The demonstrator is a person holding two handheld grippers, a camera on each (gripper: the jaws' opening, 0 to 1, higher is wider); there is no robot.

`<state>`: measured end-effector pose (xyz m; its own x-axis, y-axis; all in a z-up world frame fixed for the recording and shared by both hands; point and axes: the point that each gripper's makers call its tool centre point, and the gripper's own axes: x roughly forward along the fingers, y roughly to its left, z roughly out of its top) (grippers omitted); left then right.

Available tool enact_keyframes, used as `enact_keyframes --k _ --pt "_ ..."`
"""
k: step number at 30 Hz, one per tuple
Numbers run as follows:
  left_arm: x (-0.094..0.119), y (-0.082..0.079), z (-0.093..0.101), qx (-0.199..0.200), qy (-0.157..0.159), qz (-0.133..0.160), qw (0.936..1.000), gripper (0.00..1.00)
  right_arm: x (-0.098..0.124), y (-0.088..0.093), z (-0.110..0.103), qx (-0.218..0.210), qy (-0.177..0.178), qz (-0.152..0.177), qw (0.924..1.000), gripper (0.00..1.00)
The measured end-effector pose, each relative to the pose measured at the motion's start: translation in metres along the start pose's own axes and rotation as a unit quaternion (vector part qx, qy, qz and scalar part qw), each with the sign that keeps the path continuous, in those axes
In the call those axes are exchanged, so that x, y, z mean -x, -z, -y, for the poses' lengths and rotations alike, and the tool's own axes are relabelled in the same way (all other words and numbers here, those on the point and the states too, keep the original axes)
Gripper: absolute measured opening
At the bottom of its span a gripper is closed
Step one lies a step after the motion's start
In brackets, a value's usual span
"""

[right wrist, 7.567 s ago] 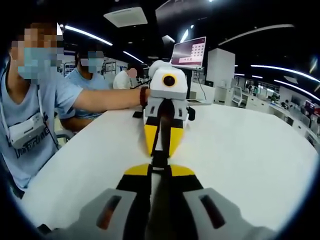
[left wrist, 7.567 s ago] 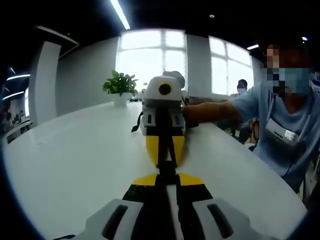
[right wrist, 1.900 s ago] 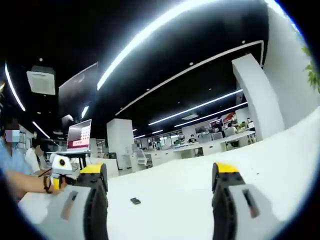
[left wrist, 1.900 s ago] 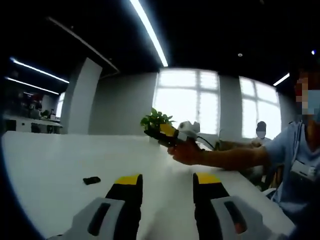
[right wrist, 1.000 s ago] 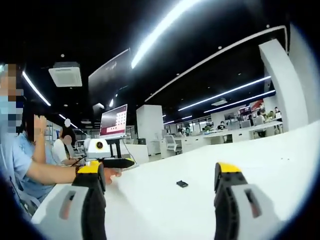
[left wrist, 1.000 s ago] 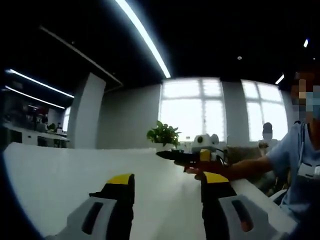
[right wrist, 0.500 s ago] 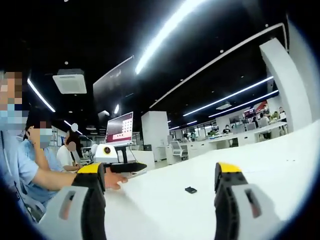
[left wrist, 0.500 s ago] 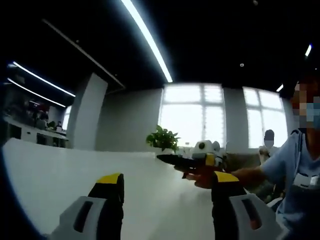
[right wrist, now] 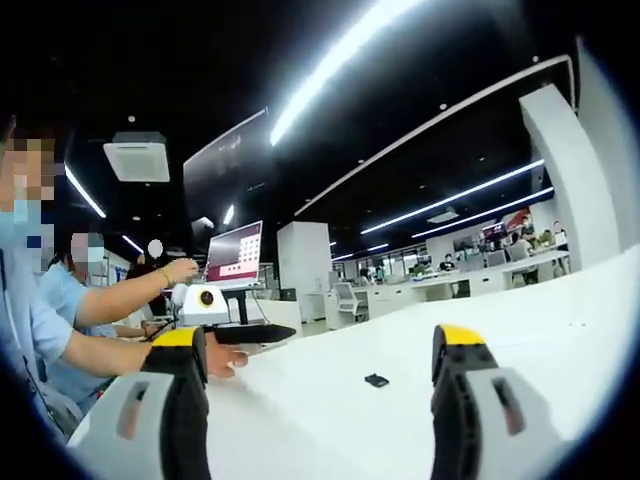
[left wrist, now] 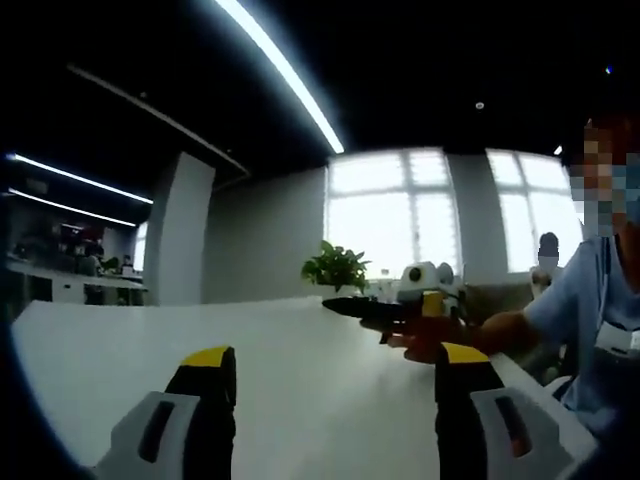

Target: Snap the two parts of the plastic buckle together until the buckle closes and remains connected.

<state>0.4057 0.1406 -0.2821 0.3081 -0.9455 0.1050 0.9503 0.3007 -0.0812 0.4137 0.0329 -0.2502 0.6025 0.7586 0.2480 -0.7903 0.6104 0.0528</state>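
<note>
A small black buckle (right wrist: pixel 376 380) lies flat on the white table (right wrist: pixel 520 320), too small to tell whether its two parts are joined. My right gripper (right wrist: pixel 318 345) is open and empty, held above the table with the buckle beyond its yellow-tipped fingers (right wrist: pixel 458 338). The left gripper (right wrist: pixel 240 330) comes in from the left, held in a hand (right wrist: pixel 218 362). In the left gripper view, my left gripper (left wrist: pixel 335 360) is open with nothing between its fingers (left wrist: pixel 207 358), and the right gripper (left wrist: pixel 395 308) points leftward over the table (left wrist: pixel 120 350), held by a hand (left wrist: pixel 430 338).
A person in a light blue shirt (left wrist: pixel 605 310) sits at the table's edge. A potted plant (left wrist: pixel 338 268) stands at the far end by bright windows. Other seated people (right wrist: pixel 85 290) and a monitor (right wrist: pixel 233 254) are behind the table.
7.6 s ago both grippers were shut, tip to tip, on the buckle; now both are open and apart, and the buckle lies on the table. Over the last second only the views drifted slightly.
</note>
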Motion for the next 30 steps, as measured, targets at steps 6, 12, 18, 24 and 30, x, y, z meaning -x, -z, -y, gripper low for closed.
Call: enact_keyframes --k 6,12,18,24,30 --pt "-0.003 0.005 0.007 -0.006 0.004 -0.004 1.0 0.83 -0.002 0.006 -0.003 0.008 -0.006 -0.013 0.9999 0.94" --pt "-0.002 0.002 0.006 -0.007 0.001 0.002 1.0 0.83 0.0 0.004 -0.001 0.005 -0.001 -0.01 0.9999 0.93" --pt "0.0 0.001 0.0 -0.006 -0.002 0.006 1.0 0.84 -0.001 0.007 -0.001 -0.002 -0.003 -0.012 0.9999 0.94" --pt "-0.001 0.004 -0.001 -0.007 -0.006 0.0 1.0 0.84 -0.002 0.008 -0.004 0.006 -0.006 -0.016 0.9998 0.94" --pt "-0.003 0.007 0.005 -0.011 -0.004 -0.003 0.9999 0.88 0.0 0.009 -0.002 0.0 -0.002 -0.016 0.9999 0.94"
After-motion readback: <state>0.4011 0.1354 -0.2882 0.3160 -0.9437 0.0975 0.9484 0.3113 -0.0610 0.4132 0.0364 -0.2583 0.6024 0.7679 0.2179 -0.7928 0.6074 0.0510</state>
